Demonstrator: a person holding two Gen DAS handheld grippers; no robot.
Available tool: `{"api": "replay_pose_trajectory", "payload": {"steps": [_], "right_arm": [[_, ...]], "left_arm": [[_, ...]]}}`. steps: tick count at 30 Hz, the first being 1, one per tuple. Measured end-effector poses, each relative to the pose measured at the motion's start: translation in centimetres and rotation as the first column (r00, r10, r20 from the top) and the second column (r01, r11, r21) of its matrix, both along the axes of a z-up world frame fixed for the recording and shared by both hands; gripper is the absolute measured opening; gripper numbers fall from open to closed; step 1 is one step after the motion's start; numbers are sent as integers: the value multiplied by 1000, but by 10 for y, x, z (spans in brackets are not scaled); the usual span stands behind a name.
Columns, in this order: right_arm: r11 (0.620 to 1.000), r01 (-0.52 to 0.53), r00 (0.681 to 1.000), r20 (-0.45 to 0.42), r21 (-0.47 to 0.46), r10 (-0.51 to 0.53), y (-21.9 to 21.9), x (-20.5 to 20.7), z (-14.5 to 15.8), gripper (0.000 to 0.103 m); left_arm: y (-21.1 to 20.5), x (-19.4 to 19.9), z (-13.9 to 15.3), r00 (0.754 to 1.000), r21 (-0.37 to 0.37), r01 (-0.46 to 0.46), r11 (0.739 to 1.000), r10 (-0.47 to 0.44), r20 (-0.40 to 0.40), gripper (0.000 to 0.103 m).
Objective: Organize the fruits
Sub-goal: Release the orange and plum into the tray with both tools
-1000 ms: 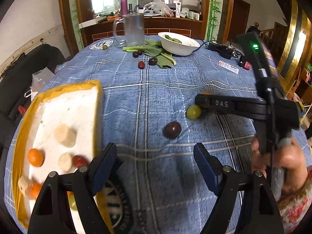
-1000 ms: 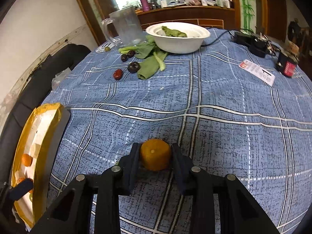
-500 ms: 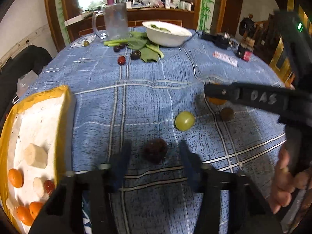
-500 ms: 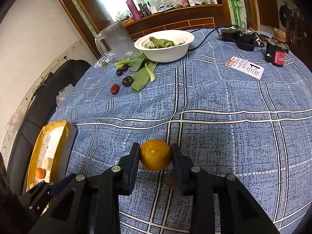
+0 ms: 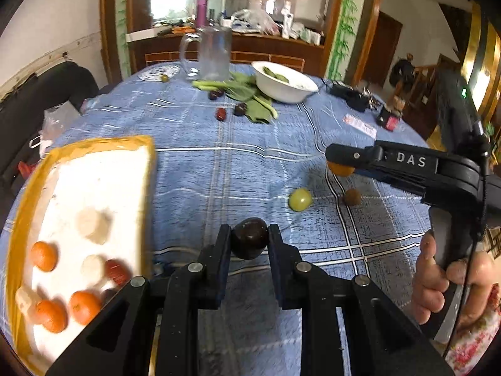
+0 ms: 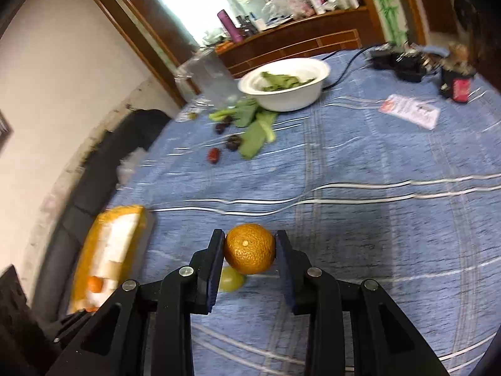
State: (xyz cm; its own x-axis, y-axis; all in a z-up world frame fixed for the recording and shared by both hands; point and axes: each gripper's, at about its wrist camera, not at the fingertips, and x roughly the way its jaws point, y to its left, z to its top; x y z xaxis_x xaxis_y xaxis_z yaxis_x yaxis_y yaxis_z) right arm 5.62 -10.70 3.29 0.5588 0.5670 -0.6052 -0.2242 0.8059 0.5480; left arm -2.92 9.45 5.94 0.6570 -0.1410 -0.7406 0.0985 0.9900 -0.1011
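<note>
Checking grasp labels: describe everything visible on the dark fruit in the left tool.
The dark fruit is small and roundish, deep brown-purple, with smooth, slightly glossy skin; probably a plum, though that is unsure. It looks whole and unbruised. It sits pinched between the two fingers of the left tool, one pad on each side, near their tips. Whether it still touches the blue checked cloth below cannot be told. The yellow-rimmed tray lies to its left.
</note>
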Motion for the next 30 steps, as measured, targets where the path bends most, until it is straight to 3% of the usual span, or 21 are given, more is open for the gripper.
{"api": "replay_pose_trajectory", "payload": {"steps": [6, 14, 17, 22, 27, 30], "right_arm": [[994, -78, 997, -6, 79, 79, 14, -10, 1, 35], [990, -138, 990, 33, -43, 139, 63, -44, 15, 35], [980, -191, 981, 28, -53, 193, 94, -57, 21, 35], [960, -272, 962, 15, -64, 273, 152, -68, 27, 36], [945, -301, 952, 13, -132, 305, 206, -69, 24, 36], [933, -283, 954, 33, -222, 297, 230, -64, 20, 37]], "left_arm": [[50, -19, 14, 992, -41, -123, 992, 123, 2, 22], [124, -52, 17, 958, 6, -285, 958, 285, 10, 22], [147, -58, 7, 944, -27, -329, 944, 329, -21, 23], [165, -68, -9, 935, -45, -352, 935, 350, -57, 23], [173, -76, -14, 936, -54, -350, 935, 347, -57, 25], [179, -82, -14, 933, -72, -359, 931, 356, -56, 39]]}}
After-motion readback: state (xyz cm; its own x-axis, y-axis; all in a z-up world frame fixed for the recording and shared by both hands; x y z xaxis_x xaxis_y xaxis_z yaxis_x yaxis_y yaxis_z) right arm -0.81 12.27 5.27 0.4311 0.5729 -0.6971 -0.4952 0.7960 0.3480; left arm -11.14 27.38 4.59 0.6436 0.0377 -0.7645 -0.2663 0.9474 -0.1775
